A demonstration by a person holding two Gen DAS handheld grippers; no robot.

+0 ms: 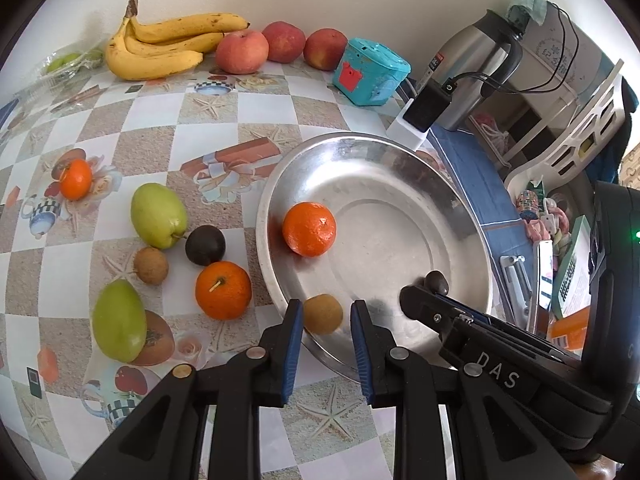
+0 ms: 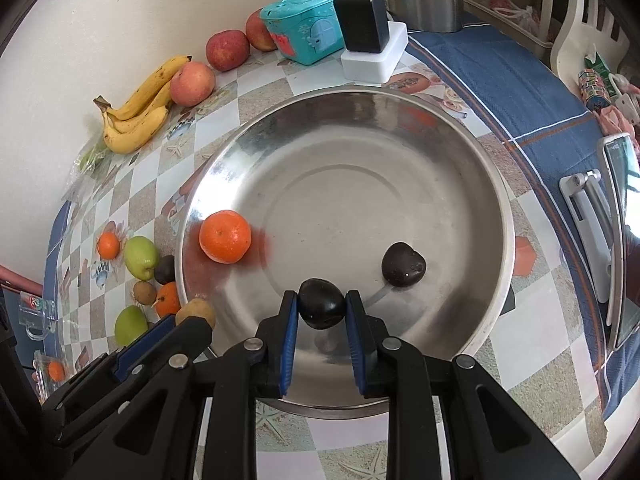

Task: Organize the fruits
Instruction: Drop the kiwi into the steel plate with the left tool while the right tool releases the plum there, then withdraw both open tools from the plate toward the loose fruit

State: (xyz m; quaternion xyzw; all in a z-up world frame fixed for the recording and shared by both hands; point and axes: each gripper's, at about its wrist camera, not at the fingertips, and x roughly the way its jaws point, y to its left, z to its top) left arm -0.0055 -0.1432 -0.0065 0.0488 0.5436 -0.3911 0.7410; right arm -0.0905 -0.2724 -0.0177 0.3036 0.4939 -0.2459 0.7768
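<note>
- Gathering fruit into one place seemed to be the aim: a steel bowl [image 2: 460,128] sat by the table's right edge, where both hands could reach it.
- The right gripper [image 2: 322,312] was clamped narrowly on a dark plum [image 2: 322,307], held low over the bowl's near rim, likely to be set down without rolling.
- A second plum [image 2: 403,265] and an orange [image 2: 225,242] already lay inside, well apart.
- The left gripper [image 1: 323,318] stood narrow around a brown fruit [image 1: 322,314] over the bowl's near-left rim; the pads looked barely clear of it, so I could not tell whether it was held.
- Waiting on the table left of the bowl were an orange [image 1: 223,290], two pears [image 1: 158,215], a plum [image 1: 205,245] and a small brown fruit [image 1: 151,265].
- Bananas [image 1: 168,46] and apples [image 1: 242,51] stayed along the wall edge, probably too big for now.
</note>
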